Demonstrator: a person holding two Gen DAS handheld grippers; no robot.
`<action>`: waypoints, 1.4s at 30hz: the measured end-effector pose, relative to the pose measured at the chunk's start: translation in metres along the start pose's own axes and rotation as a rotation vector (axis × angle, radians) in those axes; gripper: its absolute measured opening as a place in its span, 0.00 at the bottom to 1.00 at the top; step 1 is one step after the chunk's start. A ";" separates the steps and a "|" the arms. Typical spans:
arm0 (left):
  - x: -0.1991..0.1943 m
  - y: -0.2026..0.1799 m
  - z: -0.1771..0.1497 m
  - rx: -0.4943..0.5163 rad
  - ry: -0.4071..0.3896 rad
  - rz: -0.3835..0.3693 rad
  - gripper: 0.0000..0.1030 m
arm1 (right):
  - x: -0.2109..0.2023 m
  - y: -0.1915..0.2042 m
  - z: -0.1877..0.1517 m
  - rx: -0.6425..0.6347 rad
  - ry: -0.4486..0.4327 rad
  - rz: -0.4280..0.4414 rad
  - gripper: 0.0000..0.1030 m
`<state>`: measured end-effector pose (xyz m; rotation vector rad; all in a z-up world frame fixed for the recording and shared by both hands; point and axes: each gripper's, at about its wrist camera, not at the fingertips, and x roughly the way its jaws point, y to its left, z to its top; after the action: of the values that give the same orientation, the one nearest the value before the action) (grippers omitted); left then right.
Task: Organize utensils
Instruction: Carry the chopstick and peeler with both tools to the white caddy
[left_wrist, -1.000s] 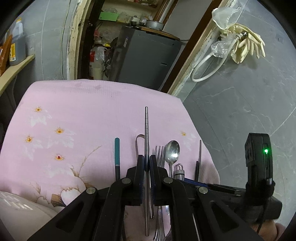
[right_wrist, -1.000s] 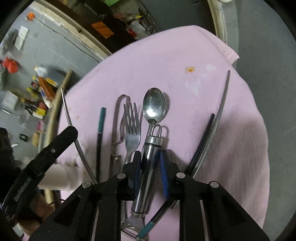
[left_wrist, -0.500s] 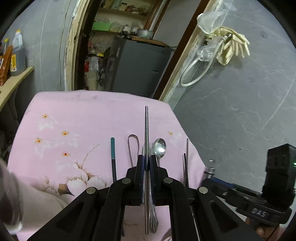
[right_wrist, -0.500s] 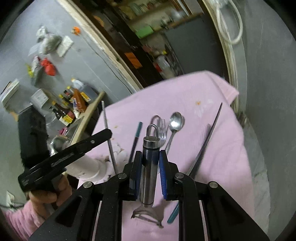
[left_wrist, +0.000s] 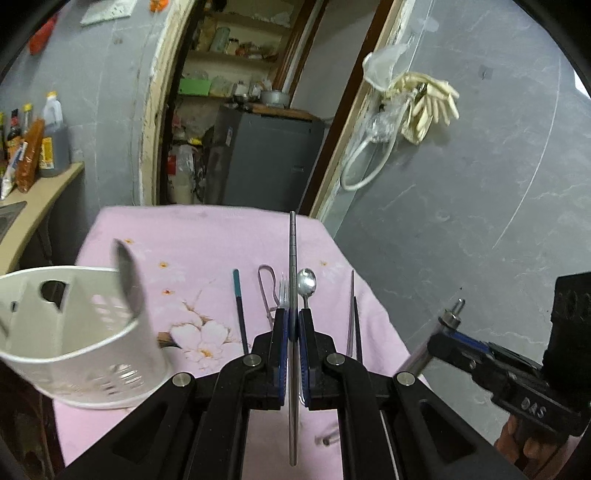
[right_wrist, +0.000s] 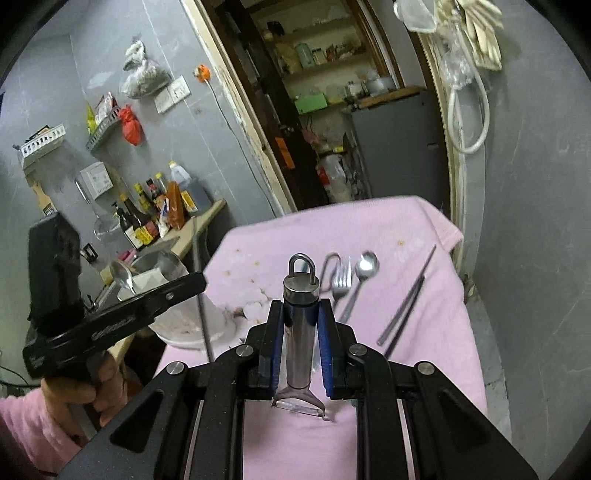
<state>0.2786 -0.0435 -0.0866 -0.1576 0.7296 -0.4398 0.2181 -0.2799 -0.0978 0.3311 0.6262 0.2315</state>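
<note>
1. Two grippers each clench one utensil above a pink cloth (left_wrist: 221, 229) printed with pale flowers.
2. Left gripper (left_wrist: 293, 328): its blue-padded jaws are closed on a thin, straight metal chopstick (left_wrist: 292, 258), matte steel with fine rings near the far end; it runs lengthwise between the pads and sticks out at both ends.
3. Right gripper (right_wrist: 300, 334): its blue pads squeeze a peeler (right_wrist: 300, 317) with a polished cylindrical steel handle, a hanging loop at the far tip and a Y-shaped blade head at the near end, lifted off the cloth.
4. White plastic holder (left_wrist: 74, 332), a slotted, perforated cup, stands on the cloth at the left; a blurred spoon-like piece leans on its rim.
5. Lying in a row on the cloth: a dark chopstick with a teal end (left_wrist: 238, 306), a looped metal tool (left_wrist: 266, 284), a steel fork (left_wrist: 283, 293), a shiny spoon (left_wrist: 306, 282), and a dark and a metal chopstick (right_wrist: 408, 302) side by side.
</note>
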 end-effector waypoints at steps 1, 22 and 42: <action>-0.011 0.002 0.001 -0.007 -0.023 0.000 0.06 | -0.005 0.007 0.006 -0.014 -0.015 0.005 0.15; -0.160 0.157 0.078 -0.171 -0.451 0.223 0.06 | 0.022 0.186 0.112 -0.256 -0.215 0.283 0.15; -0.103 0.185 0.043 -0.154 -0.387 0.313 0.06 | 0.091 0.208 0.086 -0.447 -0.050 0.260 0.15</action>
<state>0.3011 0.1677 -0.0452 -0.2599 0.3953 -0.0481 0.3187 -0.0796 -0.0042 -0.0149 0.4643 0.5997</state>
